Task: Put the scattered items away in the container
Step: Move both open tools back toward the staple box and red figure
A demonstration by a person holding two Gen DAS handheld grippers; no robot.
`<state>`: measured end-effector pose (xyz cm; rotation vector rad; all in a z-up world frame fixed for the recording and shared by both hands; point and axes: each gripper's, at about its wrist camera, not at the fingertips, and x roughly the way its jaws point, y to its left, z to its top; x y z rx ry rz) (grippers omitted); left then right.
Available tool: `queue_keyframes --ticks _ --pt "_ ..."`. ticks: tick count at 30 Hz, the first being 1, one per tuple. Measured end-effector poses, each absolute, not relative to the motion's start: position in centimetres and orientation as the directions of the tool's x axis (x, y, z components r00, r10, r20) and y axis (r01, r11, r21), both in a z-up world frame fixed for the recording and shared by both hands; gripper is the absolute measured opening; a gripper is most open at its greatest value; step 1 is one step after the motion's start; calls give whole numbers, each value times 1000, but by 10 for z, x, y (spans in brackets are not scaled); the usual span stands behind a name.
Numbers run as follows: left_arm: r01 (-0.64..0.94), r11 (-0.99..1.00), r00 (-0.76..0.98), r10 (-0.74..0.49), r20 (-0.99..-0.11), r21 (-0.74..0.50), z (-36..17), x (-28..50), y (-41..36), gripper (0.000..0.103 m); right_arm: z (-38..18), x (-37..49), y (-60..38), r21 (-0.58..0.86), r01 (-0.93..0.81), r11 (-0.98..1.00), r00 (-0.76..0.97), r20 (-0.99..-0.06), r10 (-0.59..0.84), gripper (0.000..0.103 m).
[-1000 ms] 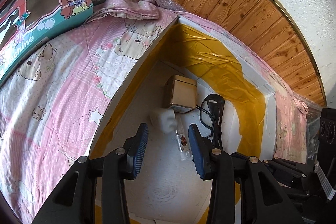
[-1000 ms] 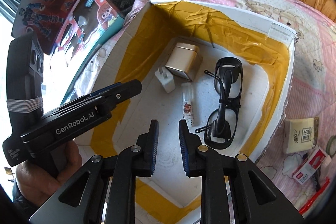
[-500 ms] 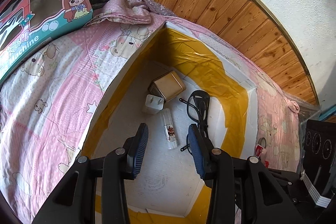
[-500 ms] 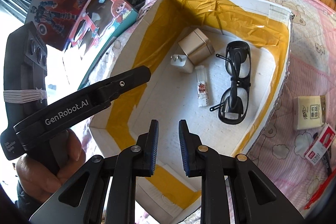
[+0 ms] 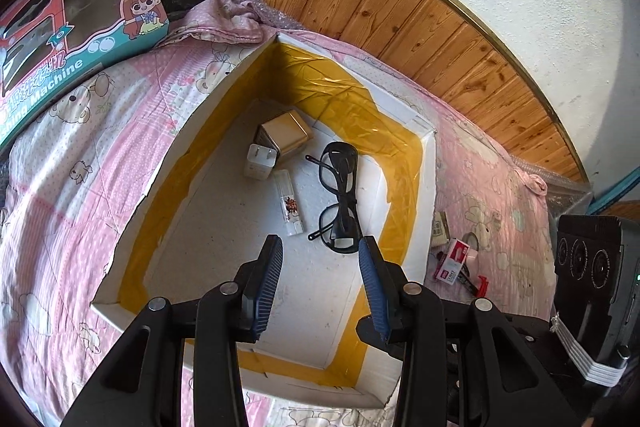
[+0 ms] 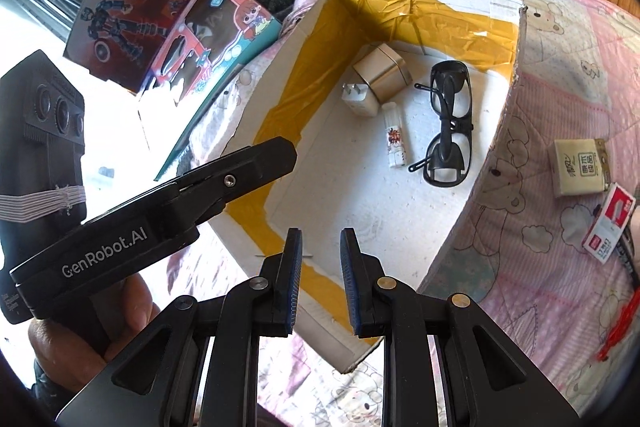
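Both the left gripper (image 5: 320, 259) and right gripper (image 6: 320, 251) are held empty, fingers apart, above the white box (image 5: 424, 187); black glasses (image 5: 338, 195) are seen just beyond the left fingers.

A bed with a pink bear quilt (image 6: 532, 227) carries the white box (image 6: 472, 203), a tissue pack (image 6: 580, 167), a red-white packet (image 6: 608, 227) and a toy box (image 5: 76, 27).

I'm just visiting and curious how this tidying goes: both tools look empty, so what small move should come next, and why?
Probably swing the right tool rightward toward the tissue packet on the pink bedspread. The foam box already holds the glasses, charger plug, small tin and little bottle, while the packet and the red-and-white box lie outside. Both tools, the left included, are open and hold nothing.
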<state>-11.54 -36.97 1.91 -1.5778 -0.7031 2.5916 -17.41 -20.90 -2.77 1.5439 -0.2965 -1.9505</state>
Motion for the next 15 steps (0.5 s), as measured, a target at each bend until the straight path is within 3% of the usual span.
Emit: queue_keyframes --ticks 15 --pt "136 -908 -492 286 -822 -397 36 -78 -331 42 -8 -128 -172 568 293 -770 -182 -757 -628 23"
